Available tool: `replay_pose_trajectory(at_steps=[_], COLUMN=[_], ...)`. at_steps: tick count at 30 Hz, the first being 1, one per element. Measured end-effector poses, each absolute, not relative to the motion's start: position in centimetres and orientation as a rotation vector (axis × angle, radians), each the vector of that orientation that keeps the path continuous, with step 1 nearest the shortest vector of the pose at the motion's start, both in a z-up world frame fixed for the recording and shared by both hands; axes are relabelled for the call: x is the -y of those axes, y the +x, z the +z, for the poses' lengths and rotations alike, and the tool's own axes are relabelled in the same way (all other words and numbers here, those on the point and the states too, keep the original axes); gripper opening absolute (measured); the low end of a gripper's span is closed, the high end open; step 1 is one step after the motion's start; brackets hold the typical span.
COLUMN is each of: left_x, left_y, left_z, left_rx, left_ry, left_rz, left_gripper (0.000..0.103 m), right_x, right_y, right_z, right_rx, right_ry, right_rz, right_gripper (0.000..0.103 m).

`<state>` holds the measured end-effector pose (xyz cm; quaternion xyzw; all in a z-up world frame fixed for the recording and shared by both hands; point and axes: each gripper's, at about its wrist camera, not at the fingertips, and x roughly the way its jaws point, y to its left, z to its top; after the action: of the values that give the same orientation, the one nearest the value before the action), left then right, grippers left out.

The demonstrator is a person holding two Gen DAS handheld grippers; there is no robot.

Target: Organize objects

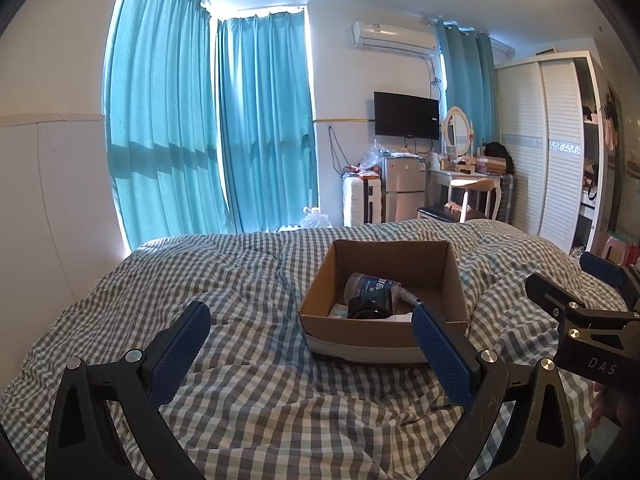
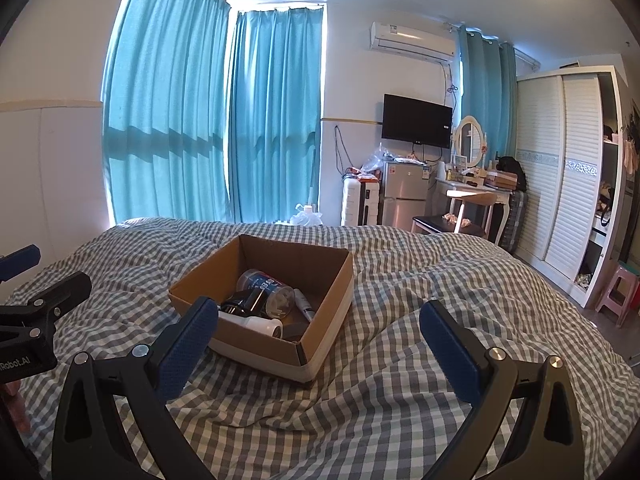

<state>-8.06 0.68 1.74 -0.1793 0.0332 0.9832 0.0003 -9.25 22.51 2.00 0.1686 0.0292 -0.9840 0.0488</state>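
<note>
Holding one clear jar [image 2: 266, 290], one pen [image 2: 303, 304] (others unclear), one cardboard box [image 2: 326, 312], two claws spread.

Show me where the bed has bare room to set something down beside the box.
The checked bedspread is bare right of the cardboard box, up to the bed's edge by the wardrobe, and left of it toward the curtains. Inside the box it is crowded: a clear jar, a dark container and a white tube fill its near half.
</note>
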Motion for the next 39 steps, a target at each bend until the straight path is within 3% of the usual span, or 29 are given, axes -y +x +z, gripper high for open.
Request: replay_pose_trajectory(at_steps=[39], left_x=[-0.39], left_y=[-8.11], left_z=[1.26], left_rx=[-0.114], left_ry=[-0.588], left_rz=[3.096], left_gripper=[0.103], right_x=[-22.42], right_y=[-8.83], right_z=[2.01], right_rx=[-0.074], right_ry=[0.539], right_rz=[-2.992], right_gripper=[0.101])
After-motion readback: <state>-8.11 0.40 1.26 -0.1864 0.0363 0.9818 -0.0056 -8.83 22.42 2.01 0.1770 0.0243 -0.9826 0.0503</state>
